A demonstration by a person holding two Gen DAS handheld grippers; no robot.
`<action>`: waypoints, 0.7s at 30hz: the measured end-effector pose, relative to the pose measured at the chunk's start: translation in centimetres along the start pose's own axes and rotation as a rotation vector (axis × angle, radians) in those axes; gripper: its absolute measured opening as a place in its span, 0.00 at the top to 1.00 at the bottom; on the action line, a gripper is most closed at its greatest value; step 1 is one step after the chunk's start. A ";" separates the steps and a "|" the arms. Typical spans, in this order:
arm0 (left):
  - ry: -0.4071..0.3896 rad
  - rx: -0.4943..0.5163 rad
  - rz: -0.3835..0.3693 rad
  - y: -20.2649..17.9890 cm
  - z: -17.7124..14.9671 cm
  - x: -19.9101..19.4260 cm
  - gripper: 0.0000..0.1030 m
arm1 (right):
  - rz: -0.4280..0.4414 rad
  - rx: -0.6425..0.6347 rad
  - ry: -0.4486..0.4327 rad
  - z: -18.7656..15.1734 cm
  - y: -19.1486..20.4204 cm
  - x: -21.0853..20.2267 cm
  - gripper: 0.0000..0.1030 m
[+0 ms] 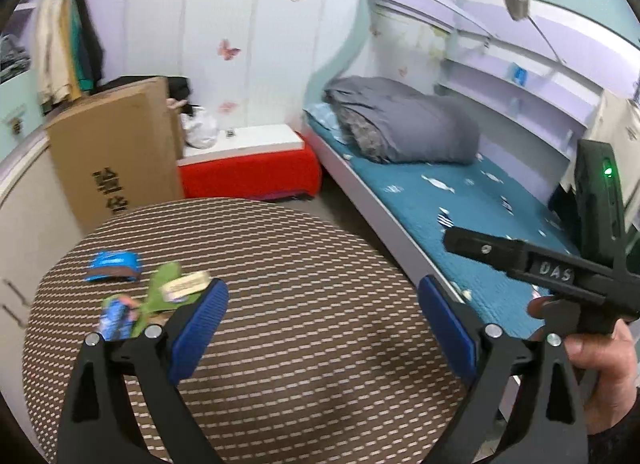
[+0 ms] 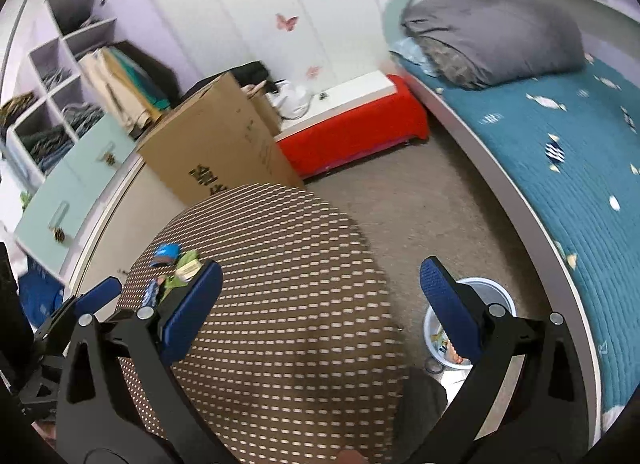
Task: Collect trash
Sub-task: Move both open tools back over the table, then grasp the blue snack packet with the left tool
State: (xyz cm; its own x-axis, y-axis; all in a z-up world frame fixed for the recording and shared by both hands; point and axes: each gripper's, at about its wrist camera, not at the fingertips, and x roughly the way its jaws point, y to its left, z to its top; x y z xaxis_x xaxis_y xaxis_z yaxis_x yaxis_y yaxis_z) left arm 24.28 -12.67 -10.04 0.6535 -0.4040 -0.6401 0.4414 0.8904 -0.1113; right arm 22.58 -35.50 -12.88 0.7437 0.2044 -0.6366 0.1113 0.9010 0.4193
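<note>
The left gripper [image 1: 322,322], black-armed with blue ribbed pads, is spread wide and grasps nothing as it hangs over the round table with a brown-and-cream woven cover [image 1: 304,344]. Just beyond its left pad lie the pieces of trash: a green wrapper with a pale printed label [image 1: 178,288], its lettering too blurred to read, a small blue packet [image 1: 116,316] beside the left arm, and a crumpled blue wrapper [image 1: 114,266] farther out to the left. Behind these stands a tall brown cardboard box [image 1: 116,156] printed with dark characters I cannot make out. To the right of the claw, the person's right hand [image 1: 596,360] holds the other black tool body, which bears raised letters reading "DAS" and a lit green light. Beyond it runs a bed with a teal quilted cover [image 1: 436,200]. In the right wrist view, the right gripper [image 2: 322,284] is likewise released and empty above the same table [image 2: 280,304]. The green wrapper [image 2: 187,264] and crumpled blue wrapper [image 2: 166,253] sit just off its left pad, with the small blue packet [image 2: 152,291] beside that arm. Under its right pad, on the floor beside the bed [image 2: 560,184], a round white bin [image 2: 496,296] holds some scraps. The left gripper's blue pad [image 2: 100,294] shows at the far left.
</note>
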 end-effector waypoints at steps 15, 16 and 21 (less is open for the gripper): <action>0.008 -0.223 0.194 15.4 -4.5 -1.4 0.08 | 0.050 -0.183 0.082 -1.5 9.9 4.3 0.06; 0.011 -0.233 0.205 16.3 -4.8 -1.2 0.08 | 0.047 -0.207 0.092 -1.8 10.6 4.7 0.06; 0.055 -0.234 0.242 19.1 -5.7 0.8 0.08 | 0.051 -0.252 0.144 -2.8 12.5 7.2 0.06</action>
State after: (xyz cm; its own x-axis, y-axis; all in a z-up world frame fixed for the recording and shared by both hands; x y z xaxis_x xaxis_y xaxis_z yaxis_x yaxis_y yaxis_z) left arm 29.74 5.24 -17.06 0.6850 -0.1685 -0.7088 0.1202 0.9857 -0.1181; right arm 27.43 -21.71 -14.03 0.6407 0.2879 -0.7118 -0.1042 0.9511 0.2909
